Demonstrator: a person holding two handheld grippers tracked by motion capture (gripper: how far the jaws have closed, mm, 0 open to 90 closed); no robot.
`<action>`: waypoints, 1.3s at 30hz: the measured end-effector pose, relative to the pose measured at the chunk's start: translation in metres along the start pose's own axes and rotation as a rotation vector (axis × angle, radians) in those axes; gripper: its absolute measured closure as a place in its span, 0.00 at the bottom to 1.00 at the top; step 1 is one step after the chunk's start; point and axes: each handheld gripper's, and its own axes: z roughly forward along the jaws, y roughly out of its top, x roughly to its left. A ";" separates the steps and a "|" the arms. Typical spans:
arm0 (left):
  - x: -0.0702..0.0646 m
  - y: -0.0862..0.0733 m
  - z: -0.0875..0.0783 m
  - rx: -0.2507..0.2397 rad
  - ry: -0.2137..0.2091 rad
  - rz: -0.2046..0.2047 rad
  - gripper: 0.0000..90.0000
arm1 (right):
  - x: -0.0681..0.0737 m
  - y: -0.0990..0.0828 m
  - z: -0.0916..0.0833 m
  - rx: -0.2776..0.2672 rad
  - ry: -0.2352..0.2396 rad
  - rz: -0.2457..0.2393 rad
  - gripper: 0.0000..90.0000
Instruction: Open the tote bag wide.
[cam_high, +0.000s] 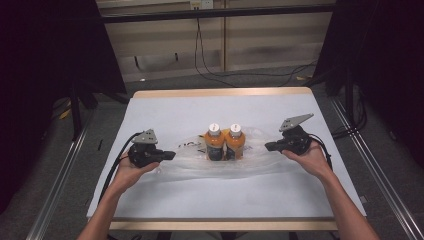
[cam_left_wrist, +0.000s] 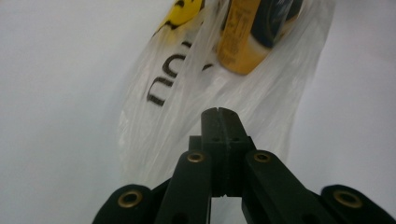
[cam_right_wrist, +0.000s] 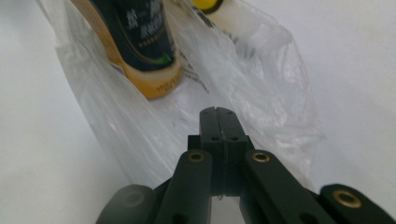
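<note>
Two orange bottles with white caps (cam_high: 215, 142) (cam_high: 235, 141) stand side by side mid-table, inside a clear plastic bag (cam_high: 195, 167) that lies spread to both sides. My left gripper (cam_high: 172, 155) is at the bag's left end, jaws shut, and the film (cam_left_wrist: 159, 140) narrows in toward its tips (cam_left_wrist: 218, 109). At the bag's right end my right gripper (cam_high: 267, 146) is shut too, with crinkled film (cam_right_wrist: 261, 84) running under its tips (cam_right_wrist: 217, 109). Both gripper views show a bottle's base through the film (cam_left_wrist: 243, 42) (cam_right_wrist: 140, 42).
The white table top (cam_high: 225, 200) has a wooden rim (cam_high: 220, 92) at its far and near edges. Black lettering and a yellow print (cam_left_wrist: 184, 11) mark the bag. Cables lie on the floor beyond the table, and dark stands flank it.
</note>
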 end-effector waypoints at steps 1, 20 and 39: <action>-0.002 0.001 0.001 -0.012 -0.003 -0.004 1.00 | 0.001 0.001 0.000 -0.014 0.005 0.008 1.00; -0.054 0.049 0.070 -0.062 -0.139 0.046 1.00 | 0.014 0.037 0.025 -0.062 0.069 -0.015 1.00; -0.074 0.048 0.122 -0.014 -0.093 0.100 1.00 | -0.003 0.037 0.065 0.003 0.089 0.052 1.00</action>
